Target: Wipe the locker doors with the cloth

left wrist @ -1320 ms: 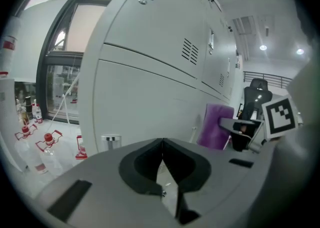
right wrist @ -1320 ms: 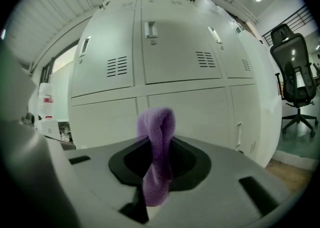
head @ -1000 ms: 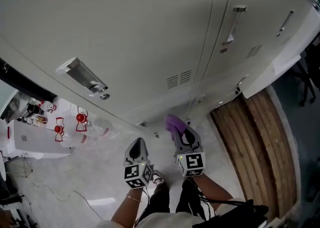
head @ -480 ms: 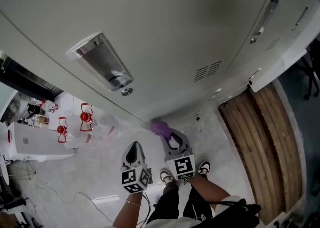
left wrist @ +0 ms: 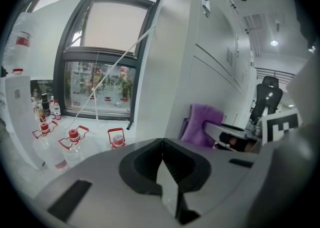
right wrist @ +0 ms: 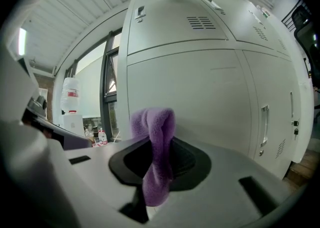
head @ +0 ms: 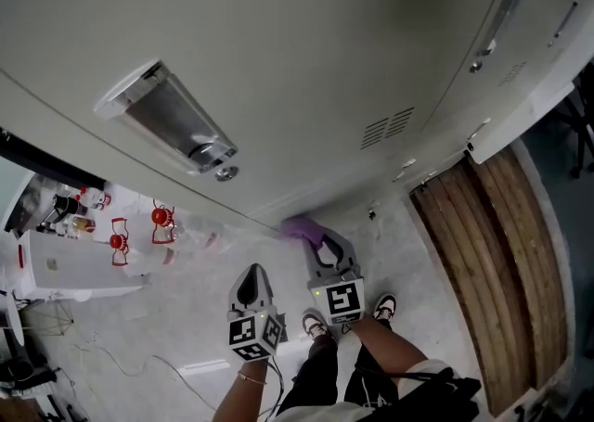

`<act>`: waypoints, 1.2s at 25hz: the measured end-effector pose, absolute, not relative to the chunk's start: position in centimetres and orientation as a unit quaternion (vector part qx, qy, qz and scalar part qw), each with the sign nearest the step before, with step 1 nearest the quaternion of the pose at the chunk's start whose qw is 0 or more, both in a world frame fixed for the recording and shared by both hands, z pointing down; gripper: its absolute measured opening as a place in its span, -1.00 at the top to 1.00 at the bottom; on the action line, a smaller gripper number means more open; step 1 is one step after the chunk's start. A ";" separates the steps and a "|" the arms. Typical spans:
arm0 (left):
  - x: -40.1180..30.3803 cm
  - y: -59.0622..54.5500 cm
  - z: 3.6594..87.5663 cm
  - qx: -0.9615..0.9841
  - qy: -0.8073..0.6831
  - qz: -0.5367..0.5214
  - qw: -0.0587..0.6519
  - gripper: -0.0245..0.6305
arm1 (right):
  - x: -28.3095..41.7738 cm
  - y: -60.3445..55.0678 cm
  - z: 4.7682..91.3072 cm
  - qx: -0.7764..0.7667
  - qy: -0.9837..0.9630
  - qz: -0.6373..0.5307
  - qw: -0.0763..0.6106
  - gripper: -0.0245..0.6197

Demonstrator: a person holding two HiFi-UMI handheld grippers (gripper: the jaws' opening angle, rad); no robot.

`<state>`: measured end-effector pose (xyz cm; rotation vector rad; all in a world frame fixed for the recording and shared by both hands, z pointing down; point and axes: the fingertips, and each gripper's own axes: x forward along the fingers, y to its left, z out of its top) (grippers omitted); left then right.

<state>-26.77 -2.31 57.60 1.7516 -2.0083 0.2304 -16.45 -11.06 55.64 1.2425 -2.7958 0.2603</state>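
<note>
The right gripper [head: 320,246], clamped on the purple fleecy cloth [head: 298,228], was nearer the pale grey metal locker door [head: 306,68] ahead; the left gripper [head: 251,279] hung closed and empty.

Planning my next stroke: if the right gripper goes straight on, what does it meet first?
The locker door, cloth first, since the right gripper holds it out front. How near, I cannot tell.

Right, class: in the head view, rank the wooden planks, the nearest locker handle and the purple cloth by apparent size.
1. wooden planks
2. locker handle, though it is probably enlarged by nearness to the camera
3. purple cloth
</note>
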 end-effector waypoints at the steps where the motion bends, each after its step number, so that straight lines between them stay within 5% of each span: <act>1: -26.4 -2.4 57.6 0.638 -0.729 0.084 0.233 0.90 | -16.1 -11.3 55.6 0.406 -0.909 0.084 0.036 0.72; 30: -7.5 -10.9 58.9 0.683 -0.687 0.095 0.227 0.91 | 4.1 -24.4 57.4 0.482 -0.872 0.081 0.030 0.72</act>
